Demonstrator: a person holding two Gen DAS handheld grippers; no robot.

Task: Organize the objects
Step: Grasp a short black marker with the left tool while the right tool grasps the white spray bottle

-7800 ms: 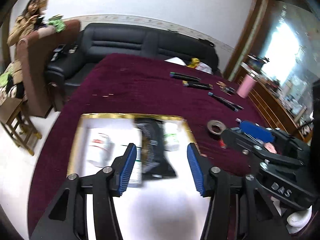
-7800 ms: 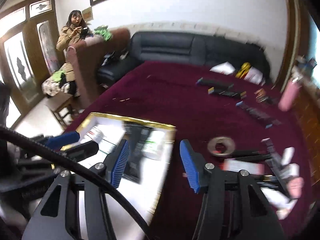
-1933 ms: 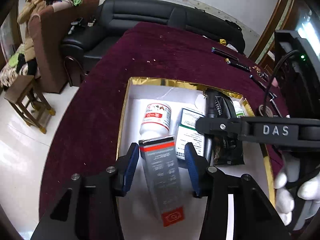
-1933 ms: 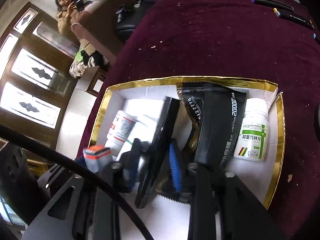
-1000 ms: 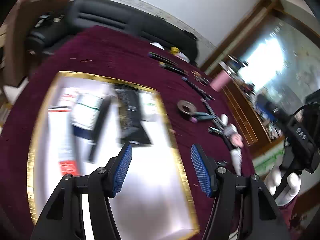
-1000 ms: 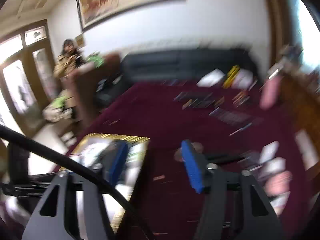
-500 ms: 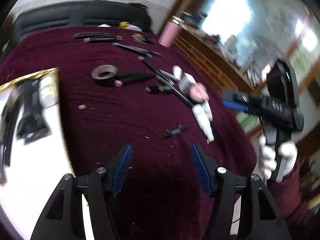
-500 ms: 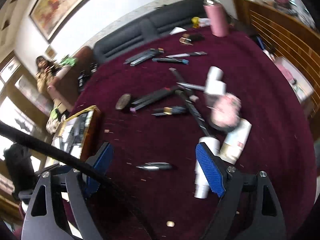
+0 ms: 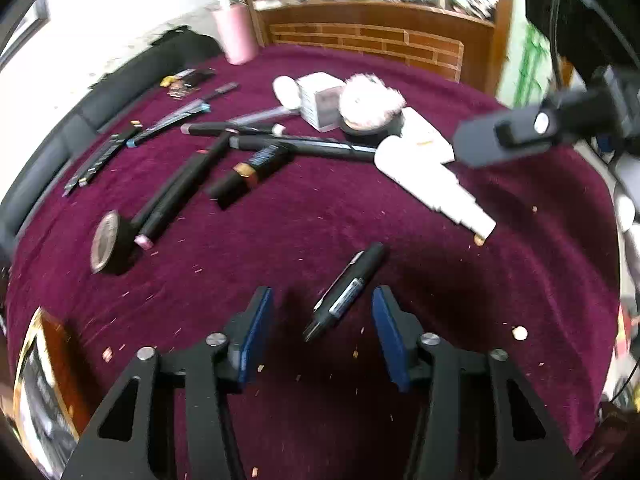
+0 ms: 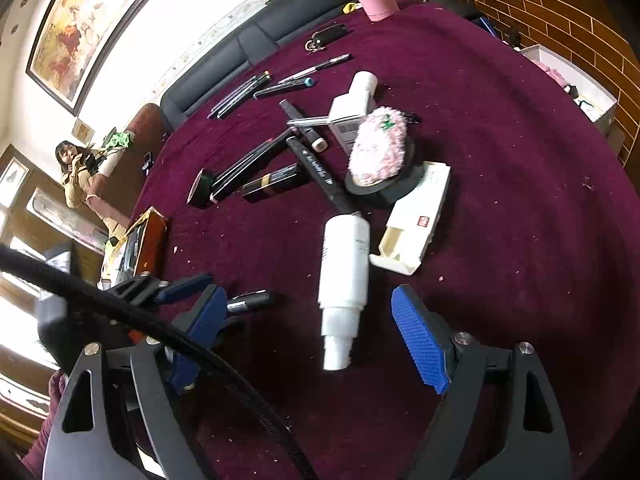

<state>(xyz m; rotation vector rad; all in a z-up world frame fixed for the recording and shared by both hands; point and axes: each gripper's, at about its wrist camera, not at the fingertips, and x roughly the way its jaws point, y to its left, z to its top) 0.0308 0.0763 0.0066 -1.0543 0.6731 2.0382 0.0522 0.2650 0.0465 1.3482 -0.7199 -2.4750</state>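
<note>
**A:** Living-room setup: dark red velvet cloth (image 9: 460,280) over a big table, black sofa (image 10: 280,20) behind it, brick-fronted wood cabinet (image 9: 380,36) off to one side, crumbs all over the cloth. Where does each claw stand?

**B:** Left gripper (image 9: 322,330) is spread wide, nothing in it. A black marker (image 9: 346,290) lies flat on the cloth right in the gap between its pads, touching neither one. Its long axis runs diagonally, near end toward the left pad, far end tilting away to the right. So I'd guess a small wrist twist would be needed to square the pads across the barrel.

**A:** And the right one?

**B:** Right gripper (image 10: 308,334) is also wide and empty. A white bottle (image 10: 344,276) lies on its side straight ahead of it, nozzle pointing back at the claw, body running away from it (so the pads would close across the width, which is the easy way). In the left view the same bottle sits well off to the right, so the right hand is clearly the nearer one for it.

**A:** Where does stuff go?

**B:** Probably the gold-edged box (image 10: 142,240) at the table's left side, well apart from both. The rest of the pile (pens, pink puff (image 10: 378,152), tape roll (image 9: 108,246)) sits farther out.
</note>
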